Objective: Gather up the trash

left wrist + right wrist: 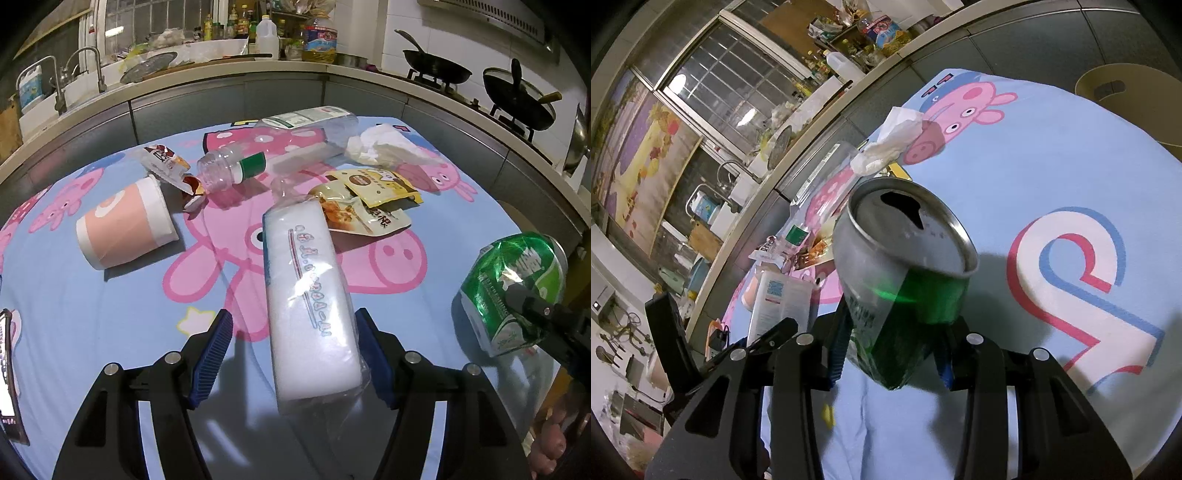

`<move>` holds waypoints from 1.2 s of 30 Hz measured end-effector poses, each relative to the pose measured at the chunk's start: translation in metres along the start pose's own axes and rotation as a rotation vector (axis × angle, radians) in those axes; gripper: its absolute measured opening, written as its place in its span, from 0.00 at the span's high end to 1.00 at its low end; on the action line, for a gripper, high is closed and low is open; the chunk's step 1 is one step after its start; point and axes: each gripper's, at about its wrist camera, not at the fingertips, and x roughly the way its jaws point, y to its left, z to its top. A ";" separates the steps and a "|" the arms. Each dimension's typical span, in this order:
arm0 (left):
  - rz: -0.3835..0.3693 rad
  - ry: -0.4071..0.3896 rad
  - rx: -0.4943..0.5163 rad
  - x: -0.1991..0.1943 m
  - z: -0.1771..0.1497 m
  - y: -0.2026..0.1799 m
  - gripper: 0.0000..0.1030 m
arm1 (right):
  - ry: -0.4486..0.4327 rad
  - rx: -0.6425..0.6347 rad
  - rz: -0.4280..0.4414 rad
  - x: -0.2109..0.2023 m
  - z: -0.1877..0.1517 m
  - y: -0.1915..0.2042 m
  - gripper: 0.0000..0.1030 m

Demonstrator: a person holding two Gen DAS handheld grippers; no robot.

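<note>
While the right gripper (890,363) sits around a crushed green aluminium can (905,280), its blue pads flank the dented lower body with the open silver top tilted away; whether they press the metal or only stand beside it cannot be told from either view. The left gripper (295,358) stands wide apart around a white tissue pack in clear plastic wrap (308,295), and only 1 pad, the one on the right of the picture, seems to touch the wrap, so nothing is gripped there yet.

Both pieces lie on the light-blue cartoon-pig tablecloth (92,314). Well beyond the pack are a pink-and-white paper cup on its side (125,225), a clear plastic bottle with a green band (273,147), a crumpled white tissue (384,146) and 2 yellow snack pouches (369,203). No bin can be identified with certainty.

The step in hand looks like securing 1 item in each gripper. To do it well, the left gripper would likely centre on the pack so both pads meet its long sides squarely, since the slippery wrap could let the soft block slide out. The can, already buckled, probably needs firm pressure on its flattened faces, not its rim, and a check that it does not swing when raised.
</note>
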 end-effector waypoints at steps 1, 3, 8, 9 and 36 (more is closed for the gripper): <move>0.003 0.000 0.002 0.000 0.000 0.000 0.34 | -0.001 -0.001 -0.001 0.000 0.000 0.000 0.63; 0.014 0.001 0.009 0.001 0.000 -0.001 0.34 | -0.001 -0.001 0.000 0.000 0.000 -0.001 0.63; 0.046 0.003 0.026 0.002 -0.001 -0.003 0.36 | -0.007 0.005 0.001 0.000 0.001 -0.002 0.63; 0.053 0.002 0.031 0.002 -0.001 -0.004 0.36 | -0.008 0.006 0.001 0.000 0.001 -0.002 0.63; -0.212 -0.035 0.138 -0.008 0.032 -0.058 0.66 | -0.155 -0.108 -0.096 -0.049 0.024 -0.013 0.87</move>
